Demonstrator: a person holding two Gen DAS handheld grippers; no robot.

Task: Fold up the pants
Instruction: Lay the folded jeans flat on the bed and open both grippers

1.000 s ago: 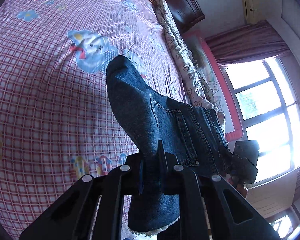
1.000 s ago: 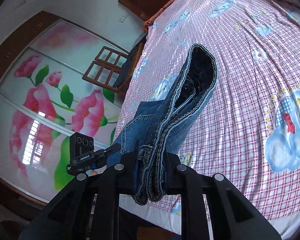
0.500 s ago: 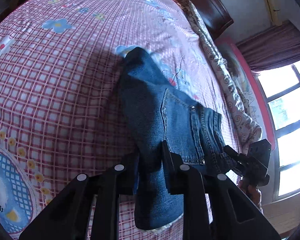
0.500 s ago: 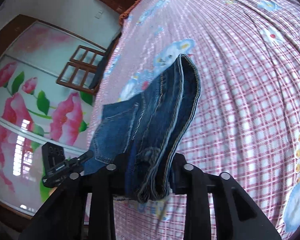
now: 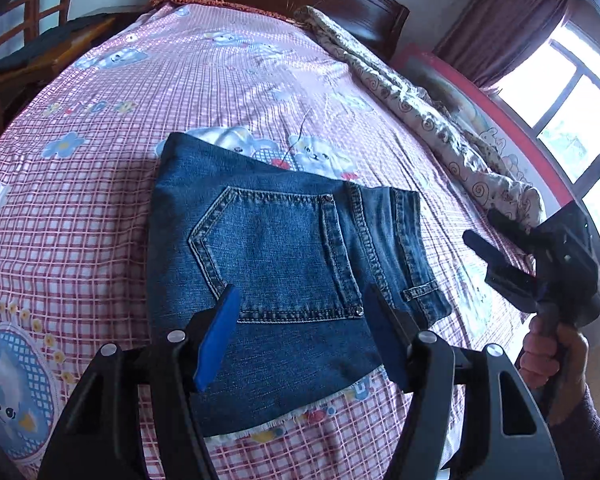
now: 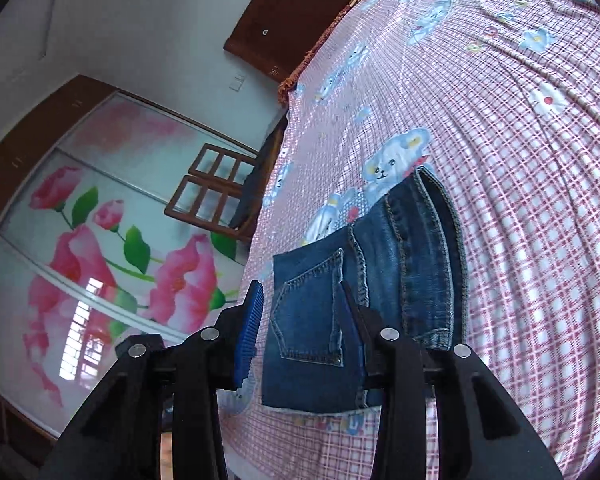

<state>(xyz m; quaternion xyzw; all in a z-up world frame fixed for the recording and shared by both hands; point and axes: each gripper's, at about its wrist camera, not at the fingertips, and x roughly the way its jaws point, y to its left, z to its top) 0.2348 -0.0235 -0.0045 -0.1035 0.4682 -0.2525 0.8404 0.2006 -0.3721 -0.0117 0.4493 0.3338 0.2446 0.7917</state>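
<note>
With both grippers' jaws spread empty, the folded jeans (image 5: 284,264) at frame centre lie flat on the bed (image 5: 80,208); lift away straight, without snagging denim.

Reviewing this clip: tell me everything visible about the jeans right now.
The jeans are dark blue denim with pale stitching, folded into a compact, roughly rectangular bundle lying flat on the pink checked bedsheet. A back pocket with rivets faces up; the waistband and a belt loop lie along one side, and a frayed pale hem peeks out at the near edge. Neither the left gripper nor the right gripper grips them; both stand open above.
</note>
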